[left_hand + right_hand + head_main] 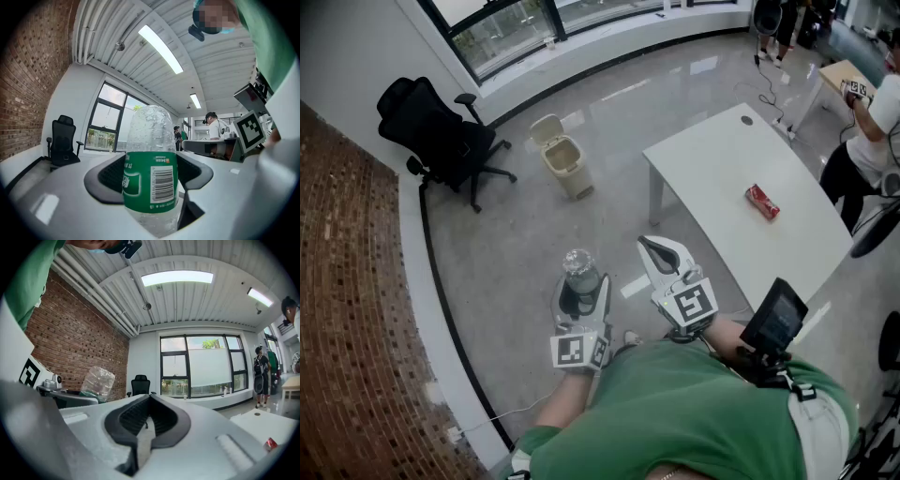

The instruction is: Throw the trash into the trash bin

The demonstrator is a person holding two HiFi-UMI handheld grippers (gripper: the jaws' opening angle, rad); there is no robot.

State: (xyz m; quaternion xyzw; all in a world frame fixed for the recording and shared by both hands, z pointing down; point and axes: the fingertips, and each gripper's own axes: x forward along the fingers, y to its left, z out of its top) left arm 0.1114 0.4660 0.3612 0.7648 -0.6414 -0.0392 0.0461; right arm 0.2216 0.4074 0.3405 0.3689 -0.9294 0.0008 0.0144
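My left gripper (581, 286) is shut on a clear plastic bottle (579, 270) with a green label, holding it level over the floor. In the left gripper view the bottle (150, 173) stands between the two dark pads and fills the middle. Beside it, my right gripper (657, 249) is shut with nothing in it, and its pads meet in the right gripper view (147, 417). The beige trash bin (565, 161) stands on the floor ahead with its lid up. A red can (761, 201) lies on the white table (722, 159).
A black office chair (439, 131) stands to the left of the bin by the brick wall (347, 309). The white table is to the right. A person in a white shirt (872, 127) stands at the far right, and others are near the windows.
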